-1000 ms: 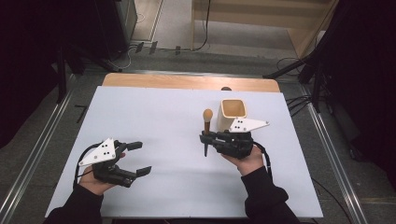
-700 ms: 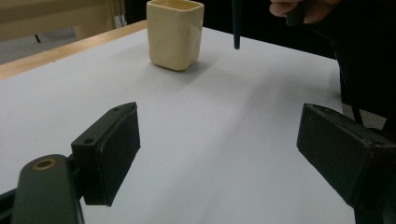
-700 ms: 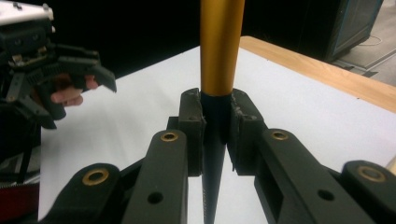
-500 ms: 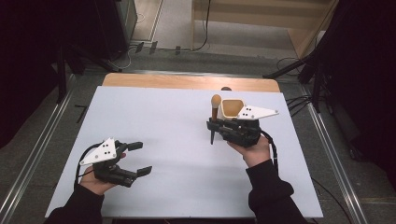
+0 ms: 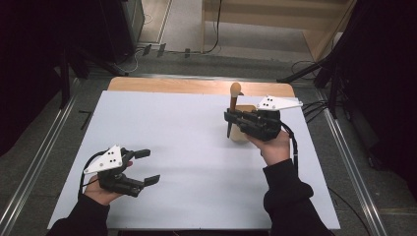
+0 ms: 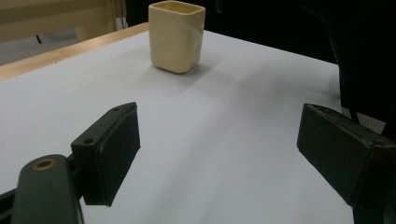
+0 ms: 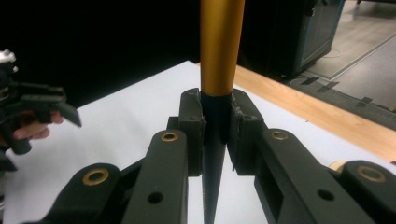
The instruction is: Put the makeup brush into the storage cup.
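Observation:
My right gripper (image 5: pixel 230 121) is shut on a slim tool (image 5: pixel 234 94) with an orange-brown handle and a black pointed lower end. It holds the tool upright above the white table sheet (image 5: pixel 187 132). In the right gripper view the pads clamp the tool (image 7: pixel 219 46) just below the handle, and my right gripper (image 7: pixel 215 126) points toward the left hand. A cream square cup (image 5: pixel 239 135) stands right under and behind that gripper, partly hidden by it. The cup (image 6: pixel 176 37) looks empty from the left gripper view. My left gripper (image 5: pixel 150 166) rests at the near left, open, with nothing between its jaws (image 6: pixel 219 154).
A bare wooden strip (image 5: pixel 196 86) runs along the table's far edge. Metal rails (image 5: pixel 349 167) flank both sides. Cables and dark stands lie on the floor beyond, with a wooden frame (image 5: pixel 295 24) at the back. My left gripper (image 7: pixel 37 107) shows far off at the left.
My right gripper has risen and moved away from me with the tool, and now hangs in front of the cup. The left gripper has stayed put.

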Motion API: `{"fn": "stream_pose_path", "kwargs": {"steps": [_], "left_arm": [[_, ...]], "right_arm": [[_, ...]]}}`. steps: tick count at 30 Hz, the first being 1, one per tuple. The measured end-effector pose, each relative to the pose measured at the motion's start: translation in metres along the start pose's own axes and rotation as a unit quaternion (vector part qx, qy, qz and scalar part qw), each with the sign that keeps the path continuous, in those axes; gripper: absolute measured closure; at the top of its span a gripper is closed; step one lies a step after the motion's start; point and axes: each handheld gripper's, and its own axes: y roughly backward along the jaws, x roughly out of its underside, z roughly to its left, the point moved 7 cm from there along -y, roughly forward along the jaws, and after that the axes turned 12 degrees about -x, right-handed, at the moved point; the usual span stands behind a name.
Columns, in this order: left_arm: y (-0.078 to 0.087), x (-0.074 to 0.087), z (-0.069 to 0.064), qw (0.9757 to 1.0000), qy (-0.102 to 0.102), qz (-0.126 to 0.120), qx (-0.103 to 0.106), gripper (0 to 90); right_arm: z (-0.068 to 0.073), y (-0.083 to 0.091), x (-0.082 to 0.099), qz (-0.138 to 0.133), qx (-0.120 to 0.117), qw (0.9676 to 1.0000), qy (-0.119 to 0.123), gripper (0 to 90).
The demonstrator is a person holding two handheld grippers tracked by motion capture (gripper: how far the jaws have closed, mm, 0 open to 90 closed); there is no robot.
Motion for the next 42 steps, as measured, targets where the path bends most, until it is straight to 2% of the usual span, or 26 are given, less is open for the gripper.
{"fn": "stream_pose_path", "kwargs": {"steps": [7,9,14,26,28,34,42], "left_arm": [[0.001,0.000,0.001,1.0000,0.000,-0.001,-0.003,14.3],[0.000,0.001,0.001,1.0000,0.000,0.004,-0.003,14.3],[0.001,0.001,0.001,1.0000,0.001,0.000,-0.004,14.3],[0.001,0.000,-0.002,1.0000,-0.002,-0.003,-0.005,14.3],[0.001,0.001,-0.002,0.9999,-0.007,-0.001,-0.008,14.3],[0.001,0.002,0.000,0.9999,-0.005,-0.001,-0.012,14.3],[-0.001,0.003,0.000,0.9999,-0.006,0.003,-0.009,14.4]], "right_arm": [[-0.008,0.007,-0.020,-0.014,0.019,0.9996,0.013,78.6],[-0.011,0.007,-0.024,-0.007,0.031,0.9993,0.021,78.6],[-0.019,0.008,-0.030,-0.013,0.034,0.9991,0.019,78.6],[-0.043,0.019,-0.030,-0.025,0.060,0.9979,0.006,78.6],[-0.049,0.019,-0.029,-0.024,0.065,0.9976,0.011,78.6],[-0.066,0.016,-0.027,-0.030,0.081,0.9962,-0.001,78.6],[-0.076,0.015,-0.023,-0.031,0.098,0.9947,-0.009,78.6]]}}
